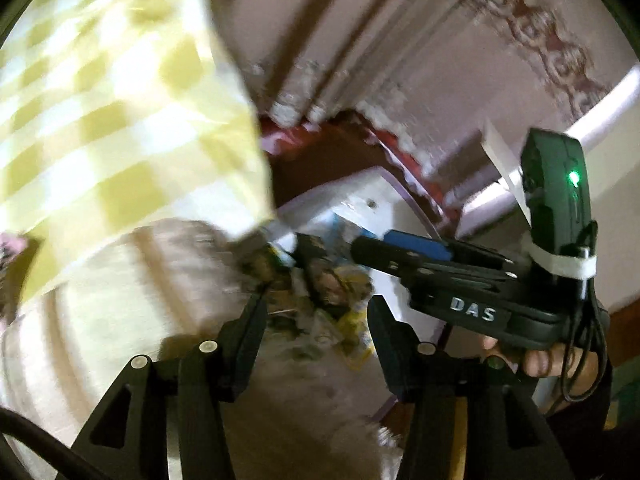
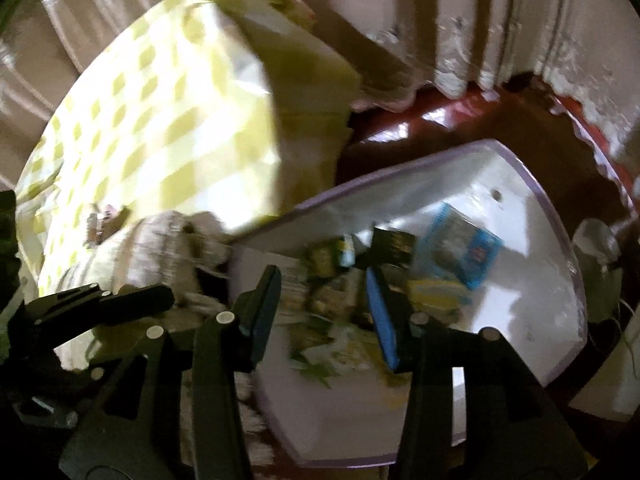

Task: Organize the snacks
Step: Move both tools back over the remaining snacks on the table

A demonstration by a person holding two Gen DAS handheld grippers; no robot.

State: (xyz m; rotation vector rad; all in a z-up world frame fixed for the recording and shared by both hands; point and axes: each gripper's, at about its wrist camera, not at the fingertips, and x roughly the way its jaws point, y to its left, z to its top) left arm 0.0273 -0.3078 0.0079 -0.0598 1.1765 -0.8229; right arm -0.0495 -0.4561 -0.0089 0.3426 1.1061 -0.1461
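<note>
A heap of small snack packets [image 2: 340, 280] lies on a white table [image 2: 520, 280] with a lilac rim; a blue packet [image 2: 464, 248] lies at its far side. The frames are blurred. My right gripper [image 2: 324, 308] is open and empty, its fingers held above the heap. My left gripper [image 1: 316, 316] is open and empty, with the same heap [image 1: 332, 300] seen between its fingers. The right gripper's body [image 1: 460, 280] shows at right in the left wrist view, and the left gripper's finger [image 2: 132, 300] at left in the right wrist view.
A yellow-checked cushion [image 2: 160, 120] and a beige cushion [image 1: 120, 300] lie left of the table. Pale curtains [image 2: 480, 20] hang behind. A dark red floor [image 2: 440, 128] runs beyond the table's far edge.
</note>
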